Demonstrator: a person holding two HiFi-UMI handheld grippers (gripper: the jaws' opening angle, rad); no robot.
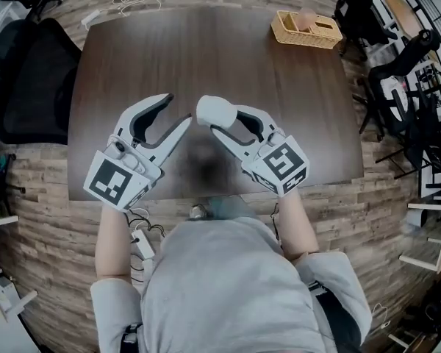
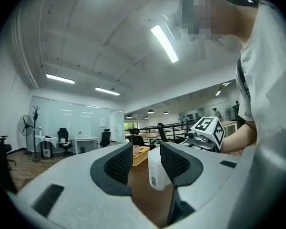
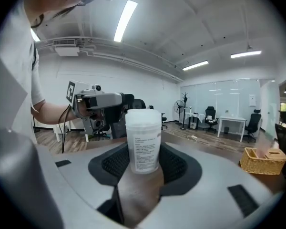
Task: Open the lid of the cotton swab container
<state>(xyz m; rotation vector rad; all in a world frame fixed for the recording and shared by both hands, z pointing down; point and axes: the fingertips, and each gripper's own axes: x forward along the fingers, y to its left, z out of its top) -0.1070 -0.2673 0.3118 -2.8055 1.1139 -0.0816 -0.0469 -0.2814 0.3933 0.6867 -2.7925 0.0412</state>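
Note:
The cotton swab container (image 1: 213,111) is a white, frosted cylinder with a printed label. It stands upright between the pads of my right gripper (image 1: 214,120), which is shut on its lower body (image 3: 143,147), held above the brown table (image 1: 228,50). Its lid (image 3: 143,117) sits on top. My left gripper (image 1: 176,110) is just left of the container with its jaws apart and nothing pressed between them. In the left gripper view the container (image 2: 157,168) shows just beyond the right pad (image 2: 174,162), not touched as far as I can see.
A wicker basket (image 1: 306,29) with small items stands at the table's far right corner. A black chair (image 1: 26,79) is left of the table, and more chairs (image 1: 404,79) are to the right. Cables and a power strip (image 1: 143,243) lie on the floor by the near edge.

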